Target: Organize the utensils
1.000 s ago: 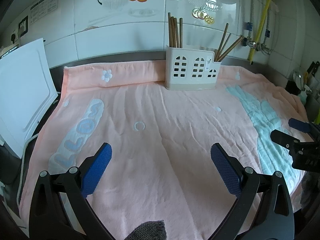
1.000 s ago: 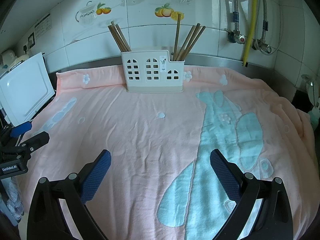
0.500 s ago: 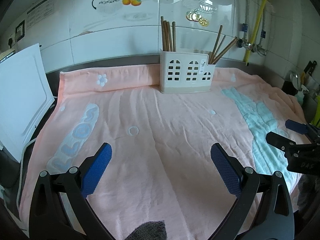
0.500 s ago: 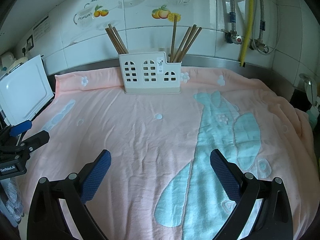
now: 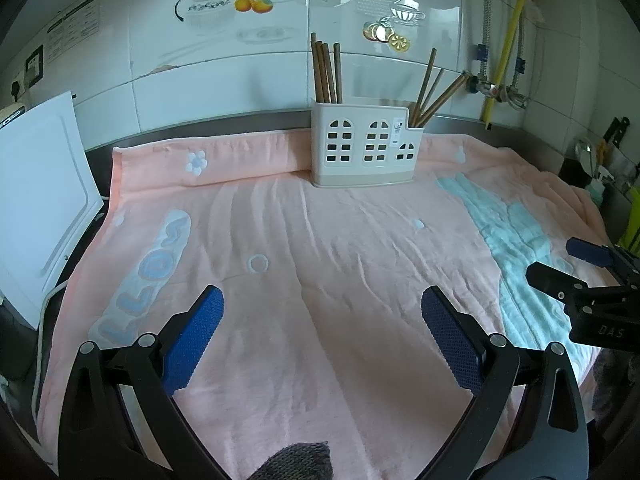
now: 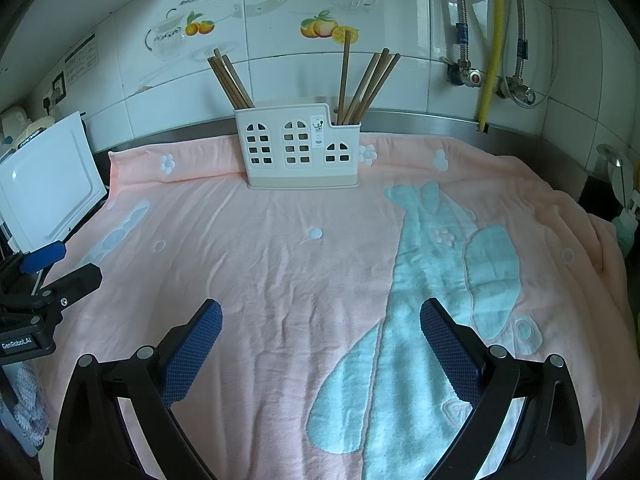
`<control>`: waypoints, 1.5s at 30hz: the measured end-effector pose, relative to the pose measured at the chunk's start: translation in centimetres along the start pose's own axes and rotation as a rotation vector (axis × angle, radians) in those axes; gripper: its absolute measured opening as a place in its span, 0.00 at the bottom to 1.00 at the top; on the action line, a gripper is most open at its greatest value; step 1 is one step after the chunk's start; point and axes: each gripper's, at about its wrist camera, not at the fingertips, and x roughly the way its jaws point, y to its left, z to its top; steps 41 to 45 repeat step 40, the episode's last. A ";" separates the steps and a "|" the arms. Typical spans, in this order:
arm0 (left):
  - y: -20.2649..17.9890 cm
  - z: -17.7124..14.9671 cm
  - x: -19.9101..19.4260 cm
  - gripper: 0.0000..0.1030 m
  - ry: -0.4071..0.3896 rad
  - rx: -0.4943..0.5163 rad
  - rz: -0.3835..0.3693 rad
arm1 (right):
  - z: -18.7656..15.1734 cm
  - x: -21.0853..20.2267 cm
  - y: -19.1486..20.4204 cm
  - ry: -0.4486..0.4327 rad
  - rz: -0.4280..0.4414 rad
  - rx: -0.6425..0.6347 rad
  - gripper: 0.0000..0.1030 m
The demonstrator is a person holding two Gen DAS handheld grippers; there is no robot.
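The right gripper (image 6: 320,336) hangs over a pink towel (image 6: 280,280) with its blue-padded fingers (image 6: 192,348) spread wide and nothing between them. At the far edge of the towel, against the tiled wall (image 6: 400,40), stands a white utensil holder (image 6: 298,148) with arched cut-outs. Wooden chopsticks (image 6: 230,78) lean out of its left end, more chopsticks (image 6: 366,82) out of its right. The left gripper (image 6: 52,266) shows at the left edge, beside a white board (image 6: 48,184)
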 end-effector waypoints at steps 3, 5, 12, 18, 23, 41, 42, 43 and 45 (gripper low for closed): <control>-0.1 0.0 0.0 0.95 -0.001 0.002 -0.002 | 0.0 0.0 0.0 -0.001 0.000 0.001 0.93; -0.2 0.1 0.0 0.95 -0.002 0.004 -0.002 | 0.0 0.0 0.0 -0.001 0.001 0.002 0.93; -0.4 0.1 -0.1 0.95 -0.004 0.009 -0.005 | 0.1 0.0 -0.1 0.000 0.002 0.003 0.93; -0.4 0.1 -0.2 0.95 -0.005 0.008 -0.005 | 0.0 0.0 -0.1 0.000 0.002 0.002 0.93; -0.5 0.1 -0.2 0.95 -0.008 0.012 -0.009 | 0.0 0.0 0.0 0.001 0.004 0.001 0.93; 0.9 0.0 0.5 0.95 0.010 -0.008 -0.009 | 0.0 0.3 0.0 0.007 0.005 -0.001 0.93; 0.9 0.0 0.5 0.95 0.010 -0.008 -0.009 | 0.0 0.3 0.0 0.007 0.005 -0.001 0.93; 0.9 0.0 0.5 0.95 0.010 -0.008 -0.009 | 0.0 0.3 0.0 0.007 0.005 -0.001 0.93; 0.9 0.0 0.5 0.95 0.010 -0.008 -0.009 | 0.0 0.3 0.0 0.007 0.005 -0.001 0.93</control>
